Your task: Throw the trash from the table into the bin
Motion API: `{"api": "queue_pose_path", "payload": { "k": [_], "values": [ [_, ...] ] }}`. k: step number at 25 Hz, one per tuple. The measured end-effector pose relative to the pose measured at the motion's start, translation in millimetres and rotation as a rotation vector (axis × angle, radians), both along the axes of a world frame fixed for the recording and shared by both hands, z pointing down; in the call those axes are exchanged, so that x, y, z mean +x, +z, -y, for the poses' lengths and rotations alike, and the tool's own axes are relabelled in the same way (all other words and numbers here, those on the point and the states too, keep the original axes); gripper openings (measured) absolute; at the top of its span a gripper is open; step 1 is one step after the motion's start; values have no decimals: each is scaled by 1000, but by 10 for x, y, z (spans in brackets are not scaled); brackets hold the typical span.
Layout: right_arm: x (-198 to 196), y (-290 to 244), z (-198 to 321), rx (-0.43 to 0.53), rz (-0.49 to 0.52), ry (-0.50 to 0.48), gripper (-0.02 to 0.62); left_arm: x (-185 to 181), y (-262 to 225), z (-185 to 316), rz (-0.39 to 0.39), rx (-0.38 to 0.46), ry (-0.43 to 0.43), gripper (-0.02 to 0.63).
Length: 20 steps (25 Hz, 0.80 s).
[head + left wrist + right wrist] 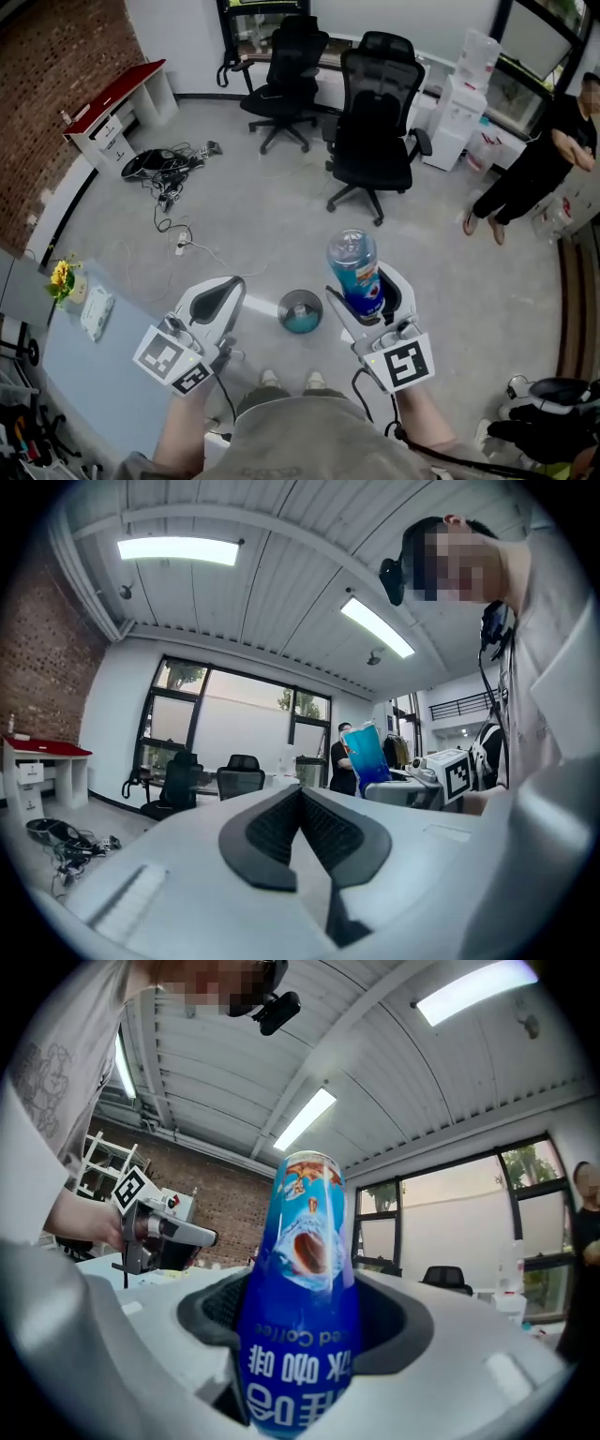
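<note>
The blue coffee can (305, 1307) stands upright, clamped between the fingers (398, 1321) of the right gripper (367, 296), held above the floor near the small round bin (282, 306), while the left gripper (223, 298) has its fingers (272, 832) pressed together on nothing.

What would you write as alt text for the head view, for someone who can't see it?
Seen from above, the right gripper holds a blue drink can upright near a small round bin on the grey floor. The left gripper is shut and empty; black office chairs stand farther back.
</note>
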State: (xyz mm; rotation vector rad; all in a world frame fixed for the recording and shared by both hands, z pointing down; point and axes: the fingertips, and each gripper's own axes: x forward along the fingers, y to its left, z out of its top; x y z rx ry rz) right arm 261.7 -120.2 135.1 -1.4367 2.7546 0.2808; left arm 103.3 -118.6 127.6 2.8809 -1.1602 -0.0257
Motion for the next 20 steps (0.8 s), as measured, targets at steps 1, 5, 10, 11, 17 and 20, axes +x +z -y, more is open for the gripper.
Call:
{"api": "queue_pose_path", "payload": {
  "k": [1, 5, 10, 11, 17, 20],
  "values": [
    [4, -23, -15, 1, 7, 14, 308, 4, 0, 8, -2, -8, 16, -2],
    [-46, -34, -108, -6, 7, 61, 308, -74, -29, 6, 2, -2, 58, -2],
    [-182, 51, -157, -43, -14, 111, 308, -249, -86, 23, 0, 11, 90, -2],
    [-203, 68, -156, -47, -21, 116, 308, -276, -85, 24, -3, 12, 93, -2],
    [-217, 124, -134, -73, -16, 149, 308, -331, -48, 93, 0, -1, 113, -2],
    [-270, 179, -38, -88, -35, 153, 308, -408, -7, 196, -9, -3, 103, -2]
  ]
}}
